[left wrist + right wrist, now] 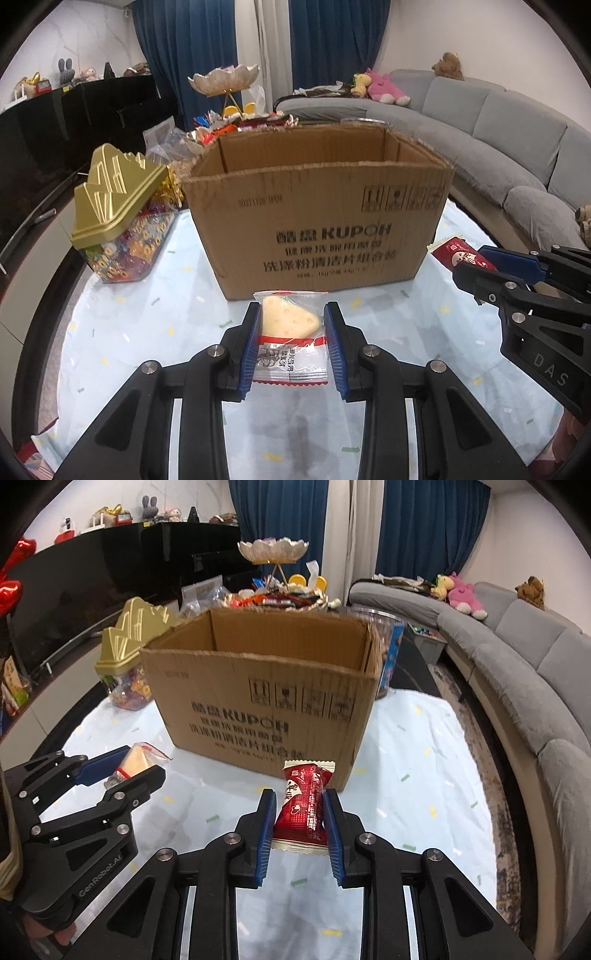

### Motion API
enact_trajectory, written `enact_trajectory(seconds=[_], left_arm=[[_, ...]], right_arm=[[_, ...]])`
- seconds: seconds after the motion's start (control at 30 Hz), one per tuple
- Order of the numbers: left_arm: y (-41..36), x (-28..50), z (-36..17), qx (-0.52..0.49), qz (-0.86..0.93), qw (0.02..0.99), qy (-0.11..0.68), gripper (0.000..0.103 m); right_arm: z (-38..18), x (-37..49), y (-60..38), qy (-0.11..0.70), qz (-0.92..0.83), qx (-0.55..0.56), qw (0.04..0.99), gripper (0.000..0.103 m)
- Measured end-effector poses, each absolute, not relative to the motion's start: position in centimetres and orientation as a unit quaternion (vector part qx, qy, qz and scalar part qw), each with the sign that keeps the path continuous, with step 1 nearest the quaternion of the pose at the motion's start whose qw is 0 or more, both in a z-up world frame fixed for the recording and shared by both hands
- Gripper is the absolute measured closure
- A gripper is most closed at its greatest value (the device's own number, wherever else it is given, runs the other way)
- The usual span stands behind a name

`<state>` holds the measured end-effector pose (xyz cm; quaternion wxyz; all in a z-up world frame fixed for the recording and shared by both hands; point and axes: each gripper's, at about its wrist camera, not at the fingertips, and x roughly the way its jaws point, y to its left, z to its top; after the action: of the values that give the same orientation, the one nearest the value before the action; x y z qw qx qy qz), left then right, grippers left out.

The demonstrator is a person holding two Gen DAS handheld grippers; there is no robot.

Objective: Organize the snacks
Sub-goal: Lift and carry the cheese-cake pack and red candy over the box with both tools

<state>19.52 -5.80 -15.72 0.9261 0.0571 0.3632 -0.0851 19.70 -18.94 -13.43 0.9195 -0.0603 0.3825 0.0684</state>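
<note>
Cardboard forms the landmark: an open brown box [317, 218] is stood on the tabletop [147, 314], which is covered by a pale speckled cloth. In front of the box, a clear-wrapped cheese-shaped snack [290, 332] is pinched between the blue pads of the left tongs [291, 332]. To the right of that, also in front of the box, a red-wrapped snack [304, 805] is gripped by the right tongs [300, 814], whose pads are seen pressed against the wrapper's sides. Both packets are held clear of the cloth, below the level of the box rim.

Left of the box, a gold-lidded candy jar [118, 218] is seen. Behind the box, a heap of loose wrapped sweets [280, 600] is spread beneath a shell-shaped dish [273, 550] on a stand.

The floor of the box cannot be seen, so what has been stored cannot be told. The task is judged far from finished: two packets are waiting to be dropped in, and the heap behind the box is left unsorted.
</note>
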Motion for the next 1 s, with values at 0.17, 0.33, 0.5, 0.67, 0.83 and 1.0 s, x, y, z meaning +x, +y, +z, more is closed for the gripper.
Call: enact_trajectory(seconds=[0.17, 0.33, 0.5, 0.67, 0.83, 1.0], left_arm=[[-5.6, 19.6, -14.4, 0.052, -0.080, 0.930, 0.354, 0.069], [-5.5, 19.7, -13.2, 0.049, -0.079, 0.934, 0.345, 0.069], [-5.5, 19.8, -12.0, 0.046, -0.076, 0.938, 0.336, 0.069], [-5.6, 20.1, -10.8, 0.045, -0.077, 0.941, 0.327, 0.069], [-5.8, 20.7, -9.7, 0.044, -0.079, 0.944, 0.318, 0.069], [-6.0, 21.5, -8.4, 0.044, -0.080, 0.947, 0.308, 0.069]], right_arm=[[-12.1, 19.5, -18.7, 0.370, 0.070, -0.062, 0.924, 0.076], [-11.0, 19.4, -18.5, 0.359, 0.071, -0.064, 0.929, 0.076], [-9.6, 19.3, -18.4, 0.345, 0.071, -0.063, 0.934, 0.076], [-8.3, 19.4, -18.4, 0.333, 0.071, -0.062, 0.938, 0.076], [-7.0, 19.8, -18.4, 0.321, 0.070, -0.063, 0.943, 0.076], [-5.8, 20.3, -18.5, 0.310, 0.069, -0.062, 0.946, 0.076]])
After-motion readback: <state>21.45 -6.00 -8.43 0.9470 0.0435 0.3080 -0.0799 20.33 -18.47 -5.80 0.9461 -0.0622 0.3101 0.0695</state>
